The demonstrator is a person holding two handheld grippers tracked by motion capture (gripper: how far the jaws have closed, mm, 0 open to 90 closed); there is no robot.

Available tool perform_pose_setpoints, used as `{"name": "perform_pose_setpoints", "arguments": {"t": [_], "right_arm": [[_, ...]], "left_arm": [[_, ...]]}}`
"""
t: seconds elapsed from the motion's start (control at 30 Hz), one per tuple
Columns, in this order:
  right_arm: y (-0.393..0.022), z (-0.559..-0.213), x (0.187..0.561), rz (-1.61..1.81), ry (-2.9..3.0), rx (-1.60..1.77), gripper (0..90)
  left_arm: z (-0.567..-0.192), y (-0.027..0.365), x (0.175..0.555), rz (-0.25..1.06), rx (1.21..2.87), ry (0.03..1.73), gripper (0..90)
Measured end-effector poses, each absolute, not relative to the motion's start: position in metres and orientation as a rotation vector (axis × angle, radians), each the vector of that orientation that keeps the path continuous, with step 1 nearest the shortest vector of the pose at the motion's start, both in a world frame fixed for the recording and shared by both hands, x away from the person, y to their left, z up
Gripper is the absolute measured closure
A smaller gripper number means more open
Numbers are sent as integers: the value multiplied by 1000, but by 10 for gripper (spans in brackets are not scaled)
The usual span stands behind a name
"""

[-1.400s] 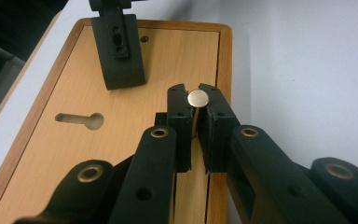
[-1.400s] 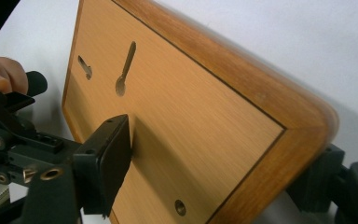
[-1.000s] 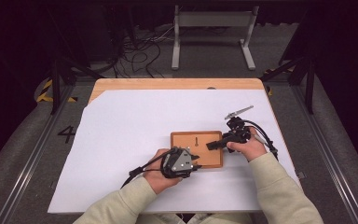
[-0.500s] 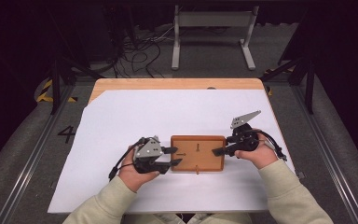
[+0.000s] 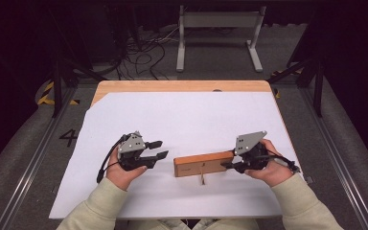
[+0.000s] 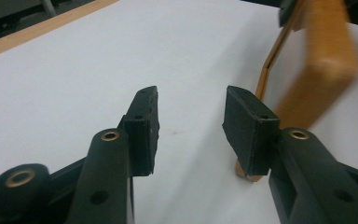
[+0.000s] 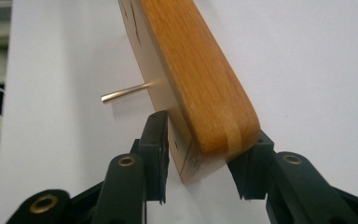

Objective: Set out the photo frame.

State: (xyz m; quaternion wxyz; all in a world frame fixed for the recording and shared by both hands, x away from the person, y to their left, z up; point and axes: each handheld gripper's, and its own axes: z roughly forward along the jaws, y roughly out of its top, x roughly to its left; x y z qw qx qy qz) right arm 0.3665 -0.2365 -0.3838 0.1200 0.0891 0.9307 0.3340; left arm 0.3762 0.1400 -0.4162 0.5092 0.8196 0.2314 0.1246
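Wooden frame (image 5: pixel 204 164) now stands on edge at the near centre of the white sheet (image 5: pixel 187 120), no longer flat. Right tongs (image 5: pixel 229 165) have just been closing and clamp its right end. Left tongs (image 5: pixel 156 149) have just been opening, empty, left of it. Standing it up looks nearly done.

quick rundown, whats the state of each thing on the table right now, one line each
wooden block: stood up on its long edge on the white sheet, gripped at its right end
metal pin: sticks straight out of the block's flat face
right gripper: jaws have just been closing, now clamped on the block's end
left gripper: jaws have just been opening, nothing between them, apart from the block
white sheet: flat on the table
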Motion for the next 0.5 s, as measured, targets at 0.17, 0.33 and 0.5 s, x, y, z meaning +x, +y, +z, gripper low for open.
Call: {"name": "perform_pose_setpoints", "arguments": {"t": [0.17,0.33,0.5], "right_arm": [[-238,-387,356,941,2659,161,627],[-239,-389,345,906,2616,82,642],[-240,-391,336,925,2628,66,624]], "left_arm": [[-421,144,381,311,1977,600,520],[-425,144,383,312,1990,610,517],[-426,143,383,297,1992,610,514]]}}
